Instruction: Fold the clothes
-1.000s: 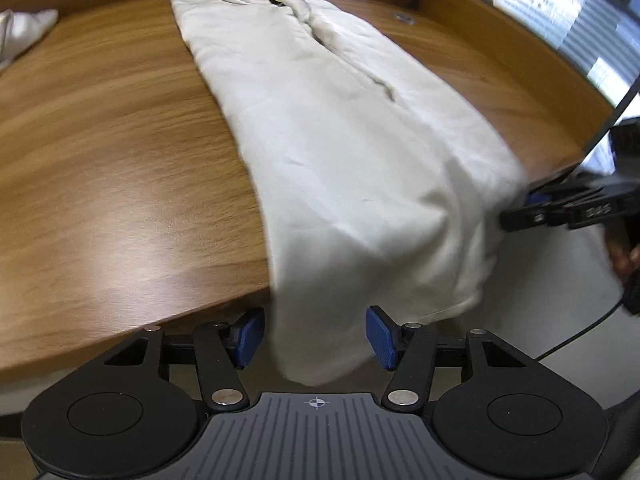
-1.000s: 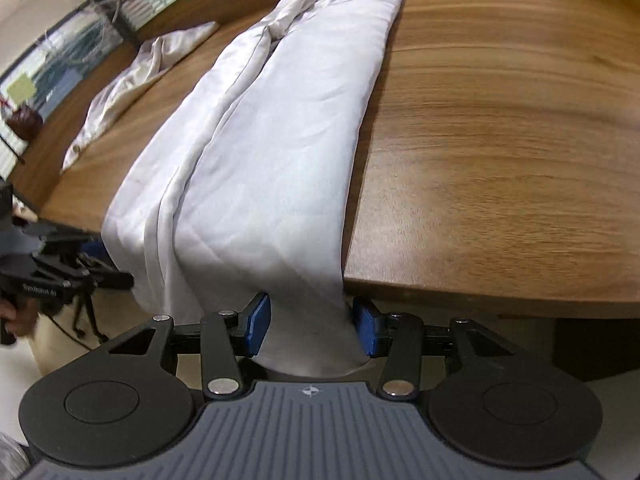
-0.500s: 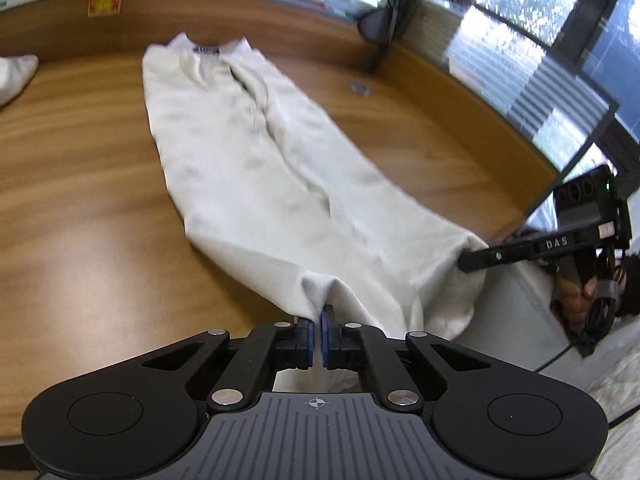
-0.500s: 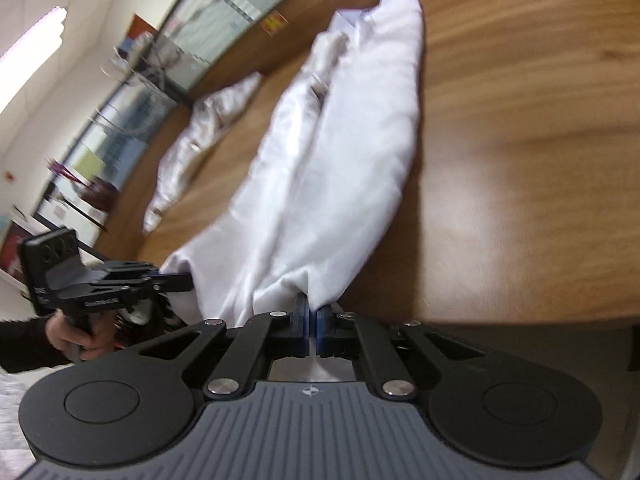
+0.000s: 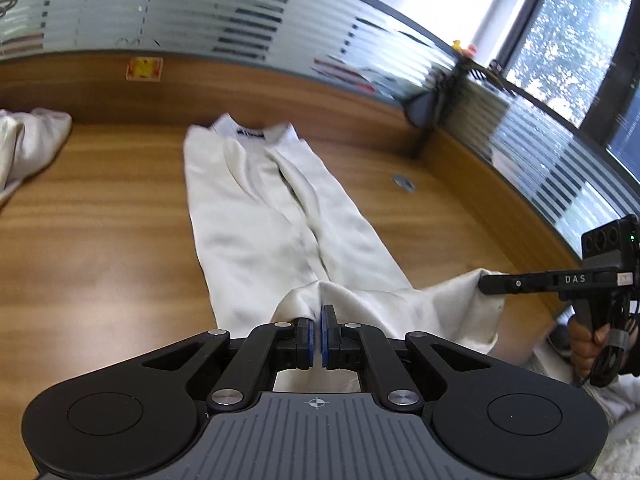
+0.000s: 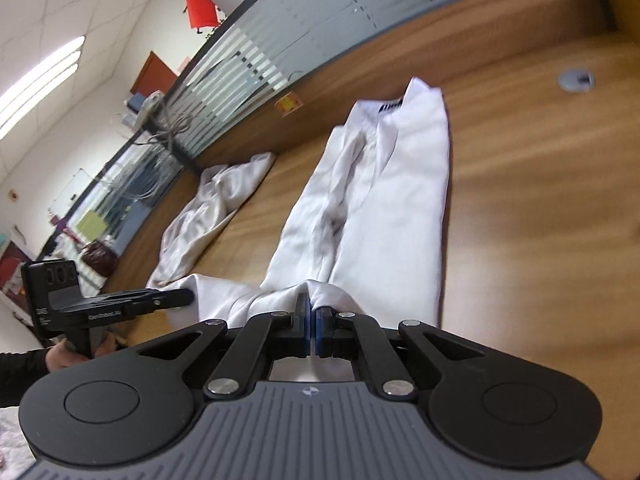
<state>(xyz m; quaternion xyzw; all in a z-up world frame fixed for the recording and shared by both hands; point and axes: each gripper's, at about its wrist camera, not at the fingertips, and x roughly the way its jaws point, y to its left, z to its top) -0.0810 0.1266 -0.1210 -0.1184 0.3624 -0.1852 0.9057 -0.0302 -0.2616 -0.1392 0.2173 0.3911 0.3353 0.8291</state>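
A long cream-white garment [image 5: 260,216] lies lengthwise on the wooden table [image 5: 100,240], its collar at the far end. My left gripper [image 5: 316,322] is shut on the near hem at its left corner and holds it lifted off the table. In the left wrist view my right gripper [image 5: 486,282] grips the hem's other corner at the right. In the right wrist view the garment [image 6: 384,208] runs away from my right gripper [image 6: 311,312], which is shut on the raised hem. There my left gripper [image 6: 188,298] pinches the far-left corner.
A second crumpled pale garment [image 6: 208,216] lies on the table to the left, also visible as the heap [image 5: 28,148] in the left wrist view. A round grommet [image 6: 576,80] sits in the tabletop at the right. A wooden ledge with frosted glass panels [image 5: 200,20] borders the table's far side.
Both grippers went from open around the hanging hem to shut on it. They then rose and carried the hem up over the table's near edge.
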